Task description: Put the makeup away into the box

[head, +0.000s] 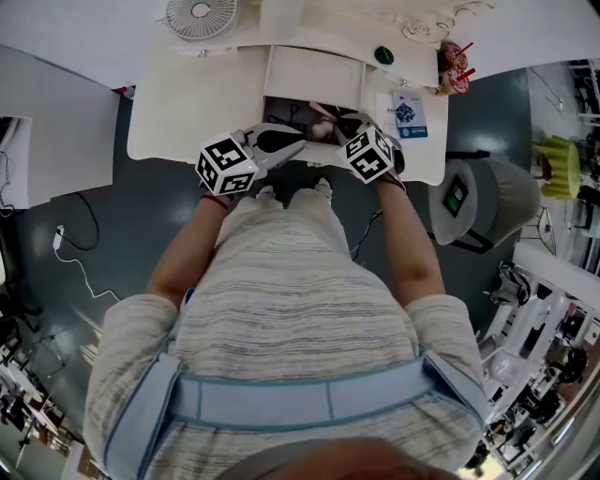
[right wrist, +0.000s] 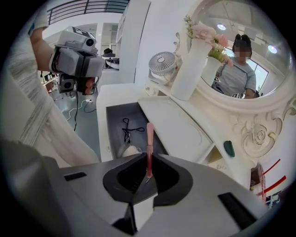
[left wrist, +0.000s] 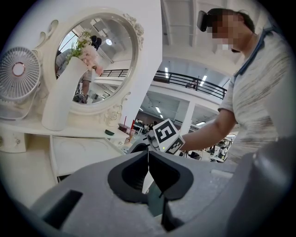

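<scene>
We look down on a white table [head: 178, 103]. At its eleven o'clock stands a small fan [head: 201, 16]. At one o'clock lies a little green object [head: 383, 54], and toward three o'clock a printed card [head: 408, 114]. At six o'clock its dark drawer [head: 281, 108] is open, with a black cord [right wrist: 126, 122] lying in it.

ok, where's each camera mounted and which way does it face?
Head view: on the person's head, facing steeply down at the dressing table and its open drawer; shows torso, both forearms, left tool, right tool.
Left gripper view: on the left tool, facing roughly level across the table at mirror and fan; shows shut jaws, right arm.
Right gripper view: on the right tool, angled down into the drawer; jaws grip a pink stick.
Shared: both gripper views show mirror, fan, and the other tool.
</scene>
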Action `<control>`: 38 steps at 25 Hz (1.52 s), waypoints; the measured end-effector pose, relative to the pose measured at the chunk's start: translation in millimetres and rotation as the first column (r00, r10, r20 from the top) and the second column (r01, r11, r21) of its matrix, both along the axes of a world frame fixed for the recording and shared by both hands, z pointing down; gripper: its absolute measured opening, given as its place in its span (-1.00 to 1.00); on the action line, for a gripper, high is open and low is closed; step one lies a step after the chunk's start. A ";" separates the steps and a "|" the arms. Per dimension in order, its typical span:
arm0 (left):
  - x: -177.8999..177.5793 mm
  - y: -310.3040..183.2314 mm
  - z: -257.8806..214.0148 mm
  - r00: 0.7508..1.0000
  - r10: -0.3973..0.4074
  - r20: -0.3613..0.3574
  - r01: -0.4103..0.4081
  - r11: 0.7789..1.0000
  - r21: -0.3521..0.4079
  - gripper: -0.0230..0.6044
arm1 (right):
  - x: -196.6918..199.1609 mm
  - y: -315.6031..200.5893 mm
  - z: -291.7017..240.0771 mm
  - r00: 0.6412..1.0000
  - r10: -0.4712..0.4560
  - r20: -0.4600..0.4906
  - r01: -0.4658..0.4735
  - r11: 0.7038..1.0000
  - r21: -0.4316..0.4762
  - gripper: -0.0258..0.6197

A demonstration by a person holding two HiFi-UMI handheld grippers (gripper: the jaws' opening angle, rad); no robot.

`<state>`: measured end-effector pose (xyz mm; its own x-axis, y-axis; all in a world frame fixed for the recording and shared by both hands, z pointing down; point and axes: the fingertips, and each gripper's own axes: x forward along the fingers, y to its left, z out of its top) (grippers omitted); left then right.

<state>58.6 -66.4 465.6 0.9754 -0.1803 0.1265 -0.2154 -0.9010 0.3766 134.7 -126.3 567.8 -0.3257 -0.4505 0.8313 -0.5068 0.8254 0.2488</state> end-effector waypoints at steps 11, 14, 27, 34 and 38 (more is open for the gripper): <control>3.2 3.4 1.6 1.000 0.009 0.007 -0.009 1.000 -0.003 -0.88 | 4.4 3.0 15.2 0.998 0.016 -0.053 -0.019 0.999 -0.041 -0.81; 3.5 3.6 1.6 1.000 0.007 0.007 -0.007 1.000 -0.003 -0.88 | 3.3 0.7 18.6 0.998 0.024 -0.060 -0.027 0.998 -0.052 -0.81; 0.7 4.0 1.9 1.000 -0.010 0.006 0.010 1.000 -0.003 -0.88 | -5.3 -8.2 16.9 0.999 0.051 0.009 -0.050 0.997 -0.051 -0.65; -0.1 0.6 0.4 1.000 -0.012 0.003 0.012 1.000 0.002 -0.88 | -5.5 -10.3 3.7 0.994 0.089 0.064 -0.087 0.996 -0.028 -0.63; -0.1 -0.9 -1.6 1.000 -0.011 0.003 0.011 1.000 0.007 -0.88 | -5.8 -13.8 -8.6 0.989 0.110 0.097 -0.110 0.994 -0.006 -0.63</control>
<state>58.5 -67.3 464.1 0.9730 -0.1917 0.1284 -0.2264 -0.9013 0.3694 129.0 -140.1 559.2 -0.3531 -0.4878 0.7983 -0.6165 0.7632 0.1937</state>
